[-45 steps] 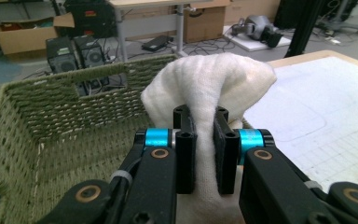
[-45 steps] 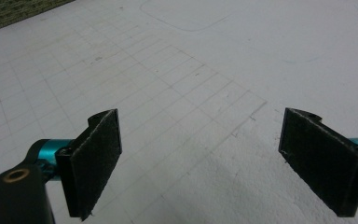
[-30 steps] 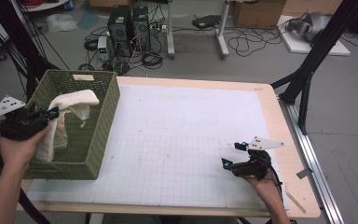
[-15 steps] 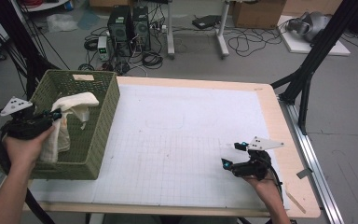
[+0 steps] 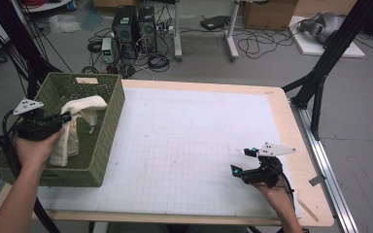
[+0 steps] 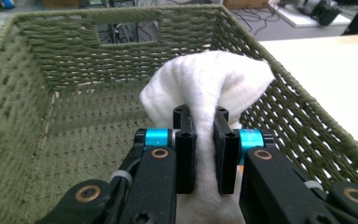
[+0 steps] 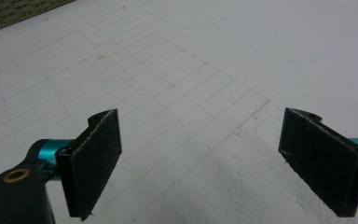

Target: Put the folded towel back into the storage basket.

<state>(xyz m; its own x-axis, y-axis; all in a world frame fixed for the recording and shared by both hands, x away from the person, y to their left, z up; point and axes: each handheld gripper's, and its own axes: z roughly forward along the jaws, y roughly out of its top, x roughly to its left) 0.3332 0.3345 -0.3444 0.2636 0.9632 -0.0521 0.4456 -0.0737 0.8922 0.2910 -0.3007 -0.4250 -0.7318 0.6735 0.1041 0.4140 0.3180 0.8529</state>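
A white cloth [image 5: 80, 110] hangs over the green woven basket [image 5: 102, 145] at the table's left. My left gripper [image 5: 67, 116] is shut on that cloth above the basket's inside. In the left gripper view the black pads [image 6: 186, 149] pinch a bunched fold of the cloth [image 6: 205, 88], with the basket's woven walls [image 6: 65, 70] behind it. My right gripper [image 5: 240, 161] rests low on the white gridded mat [image 5: 184, 141] at the front right, open. In the right gripper view its fingers [image 7: 95, 158] stand wide apart over the bare mat [image 7: 191, 93], with nothing between them.
The mat lies on a wooden table [image 5: 301, 126] whose rim shows at the right. Black frame legs [image 5: 320, 73] stand past the right edge. Computer towers [image 5: 133, 26], cables and boxes sit on the floor beyond the far edge.
My left hand has drawn the cloth a little to the left and toward the near side of the basket. The right gripper has stayed where it was.
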